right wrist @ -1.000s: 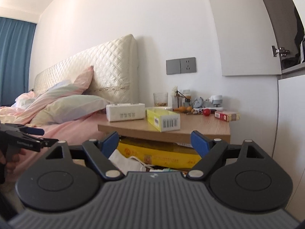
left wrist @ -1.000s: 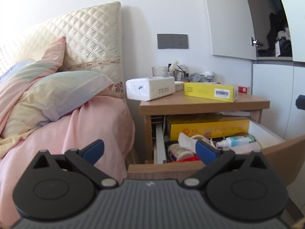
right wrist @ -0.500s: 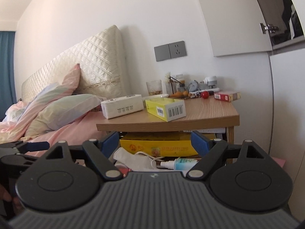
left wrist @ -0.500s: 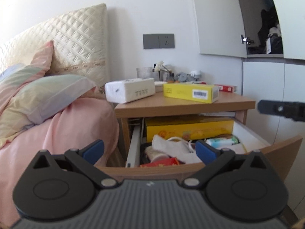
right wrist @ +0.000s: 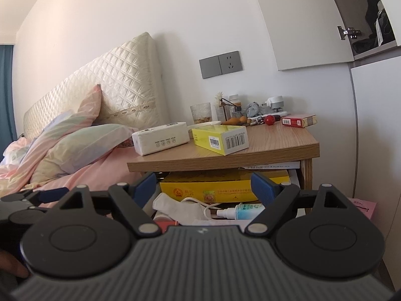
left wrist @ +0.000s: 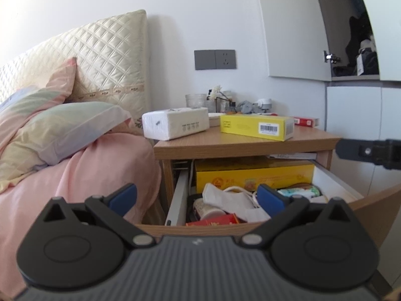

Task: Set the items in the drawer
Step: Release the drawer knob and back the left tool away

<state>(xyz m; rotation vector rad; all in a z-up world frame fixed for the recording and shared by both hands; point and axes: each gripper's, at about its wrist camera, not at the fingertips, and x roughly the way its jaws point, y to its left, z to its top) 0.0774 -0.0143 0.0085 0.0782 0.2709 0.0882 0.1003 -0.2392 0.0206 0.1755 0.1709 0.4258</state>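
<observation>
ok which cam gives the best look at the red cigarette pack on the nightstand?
Right wrist. The red cigarette pack shows whole and unobstructed at the nightstand's back right corner. In the left wrist view the pack is lower, smaller, and partly hidden behind the yellow box.

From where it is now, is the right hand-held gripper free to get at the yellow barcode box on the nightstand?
Probably yes. The right hand-held gripper is open and empty, the yellow box lies near the nightstand front edge, nothing on top, and only the tissue pack sits beside it.
</observation>
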